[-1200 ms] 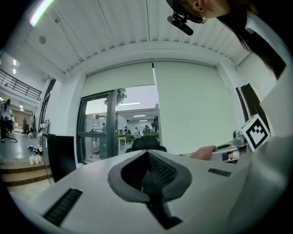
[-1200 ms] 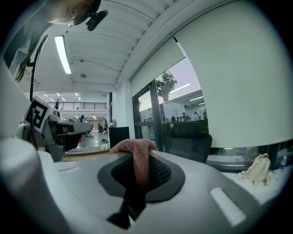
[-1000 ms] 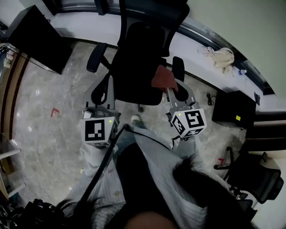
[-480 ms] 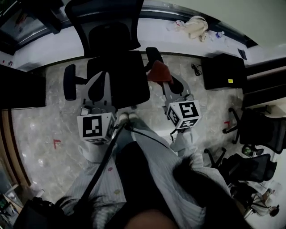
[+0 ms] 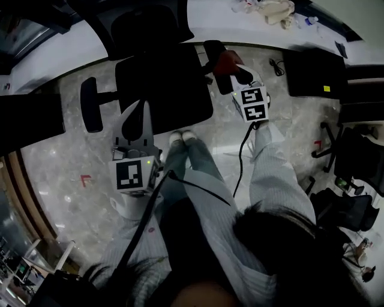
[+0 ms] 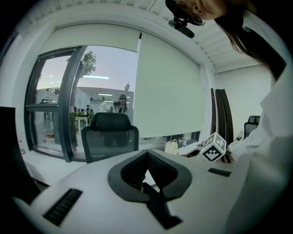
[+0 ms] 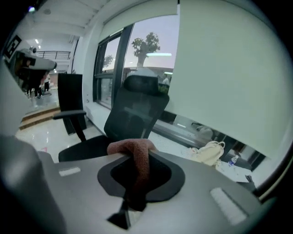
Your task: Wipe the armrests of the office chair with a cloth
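The black office chair [image 5: 162, 84] stands in front of me, also seen in the left gripper view [image 6: 110, 137] and the right gripper view [image 7: 132, 114]. Its left armrest [image 5: 91, 105] is bare. My right gripper [image 5: 236, 69] is shut on a reddish-brown cloth [image 5: 231, 60] and holds it at the right armrest [image 5: 215, 57]; I cannot tell whether they touch. The cloth [image 7: 137, 160] hangs pinched between the right gripper's [image 7: 137, 153] jaws. My left gripper [image 5: 139, 111] hovers over the floor by the seat's front left corner, and the left gripper [image 6: 146, 155] is shut on nothing.
A black box [image 5: 315, 72] stands right of the chair and a dark panel [image 5: 30, 120] to the left. A second chair [image 5: 354, 174] is at the right edge. A beige bag [image 5: 273, 9] lies on the white ledge. My shoes [image 5: 182, 137] are at the seat's front.
My right arm has stretched forward, carrying the cloth from the seat side of the right armrest onto it. The left gripper stays low by the seat. The head view has shifted.
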The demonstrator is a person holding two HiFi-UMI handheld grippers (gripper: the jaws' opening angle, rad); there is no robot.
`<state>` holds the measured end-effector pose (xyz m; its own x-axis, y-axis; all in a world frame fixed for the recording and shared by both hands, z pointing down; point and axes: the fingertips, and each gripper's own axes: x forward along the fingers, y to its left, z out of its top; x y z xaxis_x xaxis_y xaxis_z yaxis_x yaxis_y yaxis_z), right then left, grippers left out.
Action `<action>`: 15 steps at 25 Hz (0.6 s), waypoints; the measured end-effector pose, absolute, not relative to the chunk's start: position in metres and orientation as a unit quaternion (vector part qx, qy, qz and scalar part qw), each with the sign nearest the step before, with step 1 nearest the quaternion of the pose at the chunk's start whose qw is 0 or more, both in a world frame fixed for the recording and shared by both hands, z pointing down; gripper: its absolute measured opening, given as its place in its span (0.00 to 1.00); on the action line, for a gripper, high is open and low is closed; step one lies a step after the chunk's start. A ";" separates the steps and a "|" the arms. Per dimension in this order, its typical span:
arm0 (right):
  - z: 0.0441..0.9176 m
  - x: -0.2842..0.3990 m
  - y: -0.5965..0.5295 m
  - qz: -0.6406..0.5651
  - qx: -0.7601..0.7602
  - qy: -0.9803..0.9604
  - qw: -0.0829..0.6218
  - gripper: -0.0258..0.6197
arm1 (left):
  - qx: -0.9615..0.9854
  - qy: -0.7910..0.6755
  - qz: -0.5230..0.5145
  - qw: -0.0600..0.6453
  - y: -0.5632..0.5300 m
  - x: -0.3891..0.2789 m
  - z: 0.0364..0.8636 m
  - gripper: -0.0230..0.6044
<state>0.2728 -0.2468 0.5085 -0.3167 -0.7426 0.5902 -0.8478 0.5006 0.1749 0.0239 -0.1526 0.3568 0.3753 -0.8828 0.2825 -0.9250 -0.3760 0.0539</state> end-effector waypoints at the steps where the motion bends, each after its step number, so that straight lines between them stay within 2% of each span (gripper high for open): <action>1: 0.534 0.272 -0.247 0.092 0.478 -0.803 0.344 0.08 | 0.820 -0.552 0.105 0.110 -0.152 0.020 0.368 0.04; 5: 0.603 0.267 -0.218 0.105 0.417 -0.791 0.435 0.08 | 0.811 -0.558 0.108 0.137 -0.153 0.012 0.398 0.04; 10: 0.606 0.270 -0.189 0.096 0.391 -0.800 0.445 0.08 | 0.812 -0.555 0.099 0.152 -0.153 0.017 0.412 0.04; 15: 0.614 0.274 -0.222 0.104 0.389 -0.800 0.446 0.08 | 0.809 -0.557 0.104 0.158 -0.154 0.017 0.419 0.04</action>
<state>0.2736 -0.2218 0.6141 -0.3011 -0.5289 0.7935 -0.7140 0.6765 0.1801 0.0170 -0.1541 0.4193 0.3575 -0.8685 0.3434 -0.9339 -0.3290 0.1400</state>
